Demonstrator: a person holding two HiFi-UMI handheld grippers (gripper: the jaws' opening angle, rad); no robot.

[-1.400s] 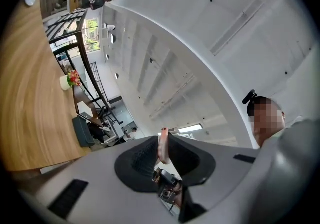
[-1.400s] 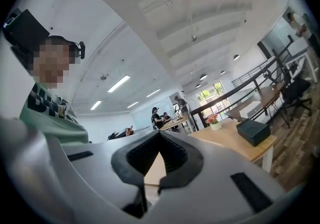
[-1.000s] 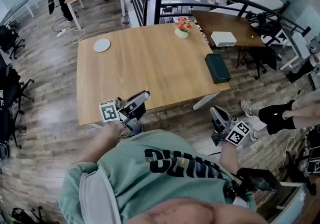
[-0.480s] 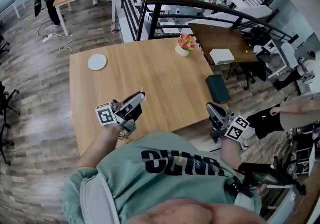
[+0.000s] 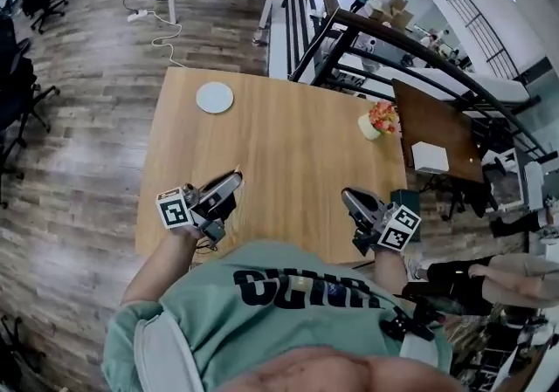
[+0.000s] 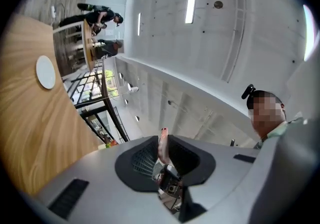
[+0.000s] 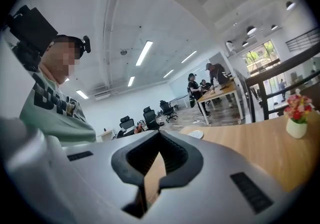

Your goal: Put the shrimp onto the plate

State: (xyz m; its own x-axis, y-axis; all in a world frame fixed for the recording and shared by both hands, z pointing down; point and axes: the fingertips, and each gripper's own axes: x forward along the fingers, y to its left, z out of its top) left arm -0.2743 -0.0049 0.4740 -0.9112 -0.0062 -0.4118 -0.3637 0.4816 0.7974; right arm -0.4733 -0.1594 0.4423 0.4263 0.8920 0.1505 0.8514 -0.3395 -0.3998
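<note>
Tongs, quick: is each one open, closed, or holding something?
Left tongs: closed on the shrimp.
Right tongs: closed, empty.

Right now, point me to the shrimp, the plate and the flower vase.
shrimp (image 6: 163, 146), left gripper view, middle of its pink body.
plate (image 5: 215, 97), head view, centre of the white disc.
flower vase (image 5: 369, 128), head view, its white body below the blooms.

We see the left gripper (image 6: 163, 139) pinching a pink shrimp (image 6: 162, 147), its tip poking out past the jaws. The view's tipped sideways, so the wooden table (image 6: 27, 128) fills the left, with a white plate (image 6: 46, 72) on it, well apart from the shrimp.
</note>
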